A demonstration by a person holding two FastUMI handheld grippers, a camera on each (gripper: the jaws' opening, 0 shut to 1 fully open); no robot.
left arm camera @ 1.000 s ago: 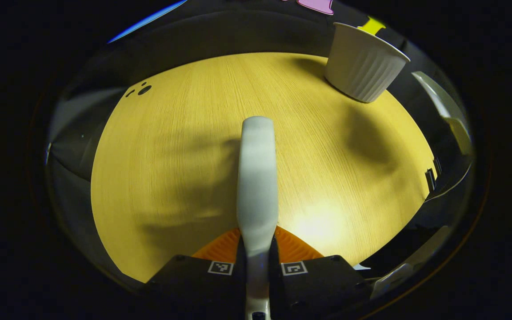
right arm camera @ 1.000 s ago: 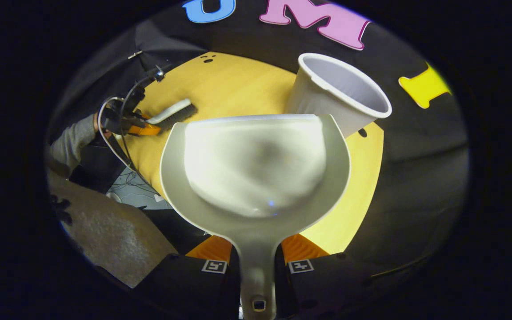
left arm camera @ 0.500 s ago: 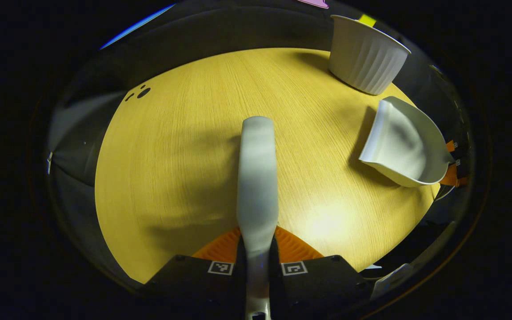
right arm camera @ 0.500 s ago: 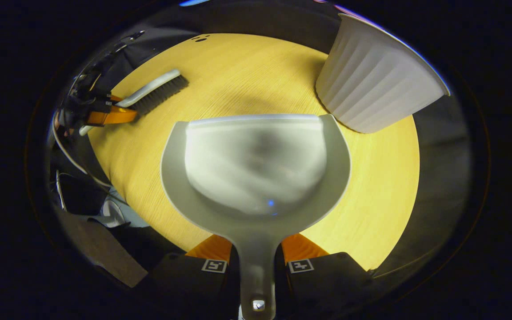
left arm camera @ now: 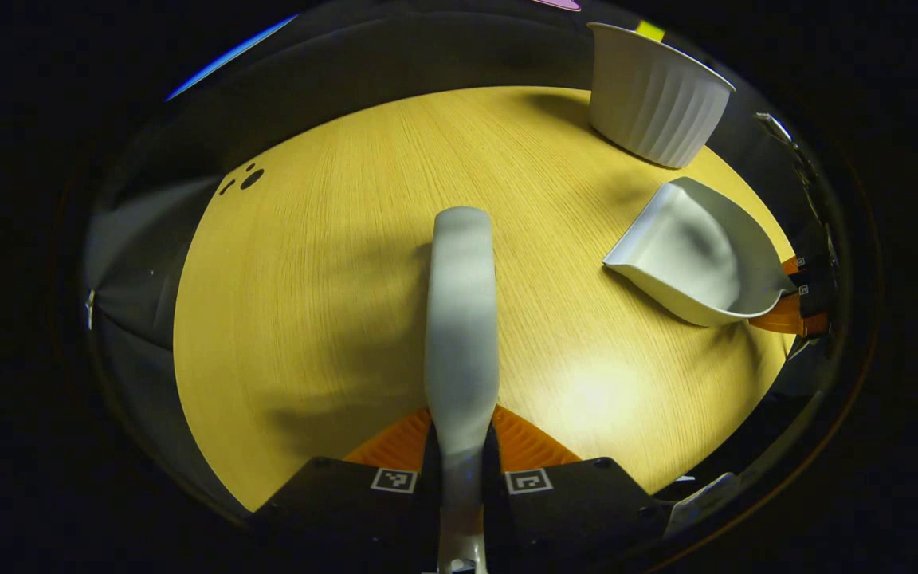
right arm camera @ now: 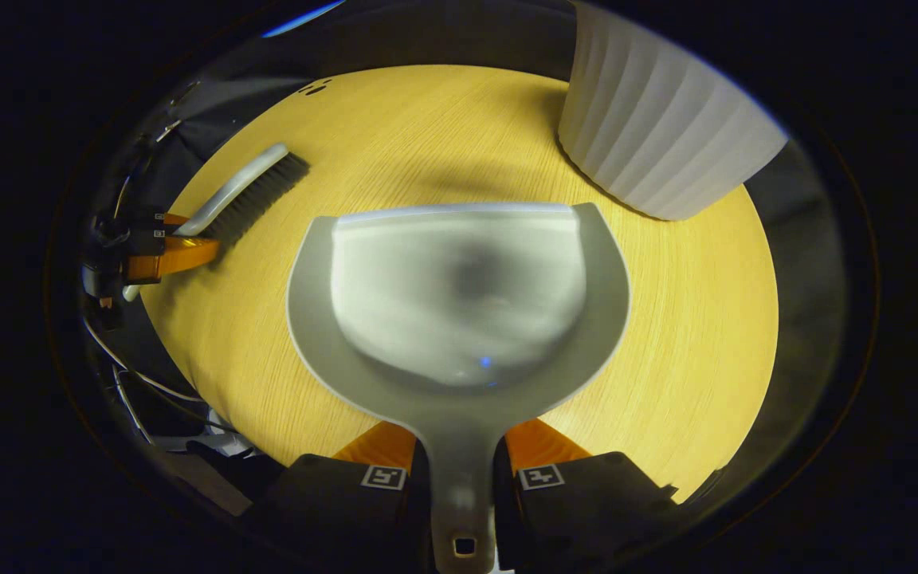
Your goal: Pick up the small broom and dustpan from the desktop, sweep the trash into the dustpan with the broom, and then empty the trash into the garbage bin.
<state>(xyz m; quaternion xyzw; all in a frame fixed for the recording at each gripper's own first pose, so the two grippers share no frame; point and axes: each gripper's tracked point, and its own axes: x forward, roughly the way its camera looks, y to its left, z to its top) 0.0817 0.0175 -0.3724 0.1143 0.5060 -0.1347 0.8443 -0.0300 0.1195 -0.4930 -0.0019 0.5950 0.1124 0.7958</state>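
The left tool [left arm camera: 460, 446] clamps the pale handle of the small dark-bristled broom [left arm camera: 461, 319], which is held above the round yellow wood-grain surface [left arm camera: 331, 263]. The right tool [right arm camera: 460, 450] grips the handle of the grey plastic dustpan [right arm camera: 459, 295], its front edge low over the surface, near the white ribbed plastic garbage bin [right arm camera: 658, 135] at the far right edge.
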